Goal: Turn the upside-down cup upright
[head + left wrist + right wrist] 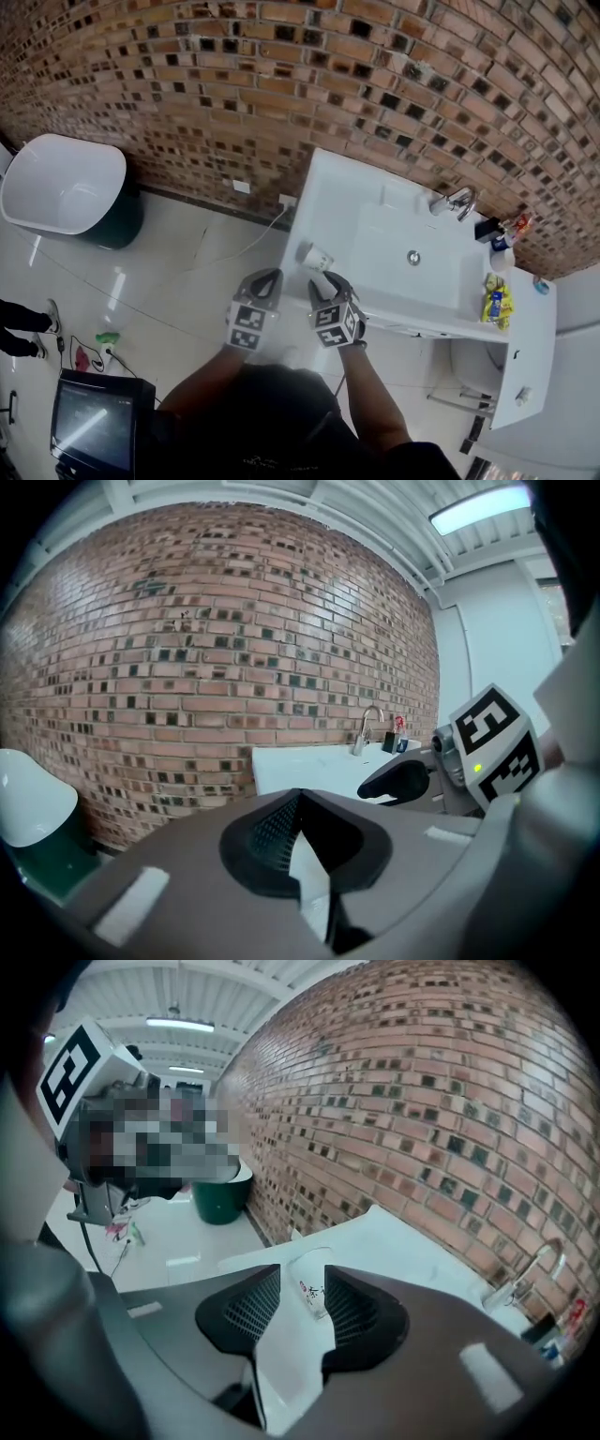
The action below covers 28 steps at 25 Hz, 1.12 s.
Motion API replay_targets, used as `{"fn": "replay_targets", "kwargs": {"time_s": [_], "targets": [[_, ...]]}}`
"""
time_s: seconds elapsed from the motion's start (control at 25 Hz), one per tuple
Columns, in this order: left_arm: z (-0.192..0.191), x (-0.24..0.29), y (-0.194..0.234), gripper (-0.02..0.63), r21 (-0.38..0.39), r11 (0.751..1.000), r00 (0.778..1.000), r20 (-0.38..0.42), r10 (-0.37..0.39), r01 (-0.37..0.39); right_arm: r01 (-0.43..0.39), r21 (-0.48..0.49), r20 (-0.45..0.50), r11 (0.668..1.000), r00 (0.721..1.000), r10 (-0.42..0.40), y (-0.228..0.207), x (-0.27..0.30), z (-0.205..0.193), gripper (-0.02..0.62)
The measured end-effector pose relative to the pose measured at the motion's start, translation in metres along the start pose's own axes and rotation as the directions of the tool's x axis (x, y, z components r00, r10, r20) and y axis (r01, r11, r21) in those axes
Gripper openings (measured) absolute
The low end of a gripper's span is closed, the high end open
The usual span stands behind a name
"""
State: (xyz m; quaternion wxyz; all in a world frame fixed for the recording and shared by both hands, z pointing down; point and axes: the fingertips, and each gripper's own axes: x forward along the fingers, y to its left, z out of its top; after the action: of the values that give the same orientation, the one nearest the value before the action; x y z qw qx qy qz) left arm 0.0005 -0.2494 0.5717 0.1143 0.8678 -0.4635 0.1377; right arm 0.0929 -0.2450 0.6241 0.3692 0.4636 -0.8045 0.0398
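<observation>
A clear plastic cup [313,1290] with red print stands on the white counter [394,1241] near its left end, its wide mouth up. My right gripper [305,1283] is open, its pads on either side of the cup with a little room. In the head view the cup [313,255] sits just beyond the right gripper [330,279], on the counter's [347,197] near left corner. My left gripper [269,277] hangs beside it over the floor. Its jaws [298,799] are shut with nothing in them, and the right gripper [403,780] shows at its right.
The counter holds a sunken basin [412,246] with a faucet [457,202], small bottles [499,236] and a yellow pack [497,302] at the right. A brick wall [281,84] runs behind. A white tub [61,183] and a monitor [94,422] are on the floor at the left.
</observation>
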Motion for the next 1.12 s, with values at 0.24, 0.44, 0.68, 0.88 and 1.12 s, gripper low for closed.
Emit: {"fn": "replay_targets", "kwargs": {"time_s": [0.24,0.44,0.68,0.88,1.12], "targets": [[-0.007,-0.003,0.016,-0.008,-0.03,0.999,1.0,-0.007,0.016,-0.016,-0.012,-0.135,-0.155,0.991,0.988,-0.009,-0.005,0.033,-0.012,0.239],[-0.012,-0.008,0.027,-0.008,-0.048,0.998,0.999,-0.013,0.038,-0.038,-0.046,-0.225,-0.219,0.973,0.976,-0.005,-0.008,0.049,-0.017,0.295],[-0.018,-0.013,0.034,-0.008,-0.057,0.997,0.998,-0.027,0.056,-0.057,-0.094,-0.352,-0.333,0.931,0.942,-0.031,-0.009,0.07,-0.018,0.319],[-0.025,-0.018,0.042,-0.007,-0.066,0.994,0.996,-0.038,0.082,-0.085,-0.116,-0.423,-0.444,0.899,0.891,-0.093,-0.009,0.084,-0.021,0.319],[-0.029,-0.022,0.05,-0.007,-0.077,0.992,0.994,-0.043,0.097,-0.1,-0.108,-0.431,-0.47,0.896,0.875,-0.12,-0.011,0.096,-0.023,0.305]]}}
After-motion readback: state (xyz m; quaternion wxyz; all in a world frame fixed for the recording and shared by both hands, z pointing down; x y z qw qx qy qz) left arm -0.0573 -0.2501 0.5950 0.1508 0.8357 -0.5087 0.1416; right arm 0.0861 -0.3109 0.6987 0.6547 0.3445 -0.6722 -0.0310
